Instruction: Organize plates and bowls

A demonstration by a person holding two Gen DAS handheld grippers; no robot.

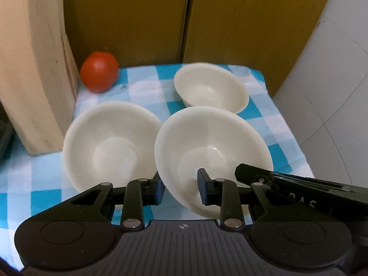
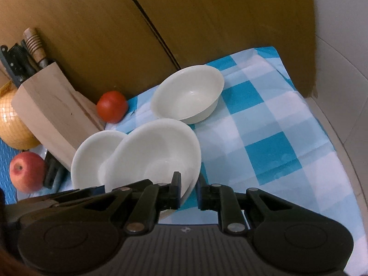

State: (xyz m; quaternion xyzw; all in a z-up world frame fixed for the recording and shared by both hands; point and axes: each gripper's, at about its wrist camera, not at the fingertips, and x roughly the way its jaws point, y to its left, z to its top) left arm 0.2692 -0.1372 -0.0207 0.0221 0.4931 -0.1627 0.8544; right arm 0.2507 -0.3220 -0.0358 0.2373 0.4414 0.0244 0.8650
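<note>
Three white bowls are on a blue-and-white checked cloth. The near bowl is tilted and lifted; its rim sits between the fingers of my left gripper, one finger inside and one outside. My right gripper holds the same bowl by its right rim. A second bowl sits to the left, partly under the tilted one. A third, smaller bowl stands at the back.
A wooden knife block with knives stands at the left. A tomato lies beside it. An apple and a yellow netted melon lie further left. Brown cabinet doors rise behind. The cloth's right edge drops off.
</note>
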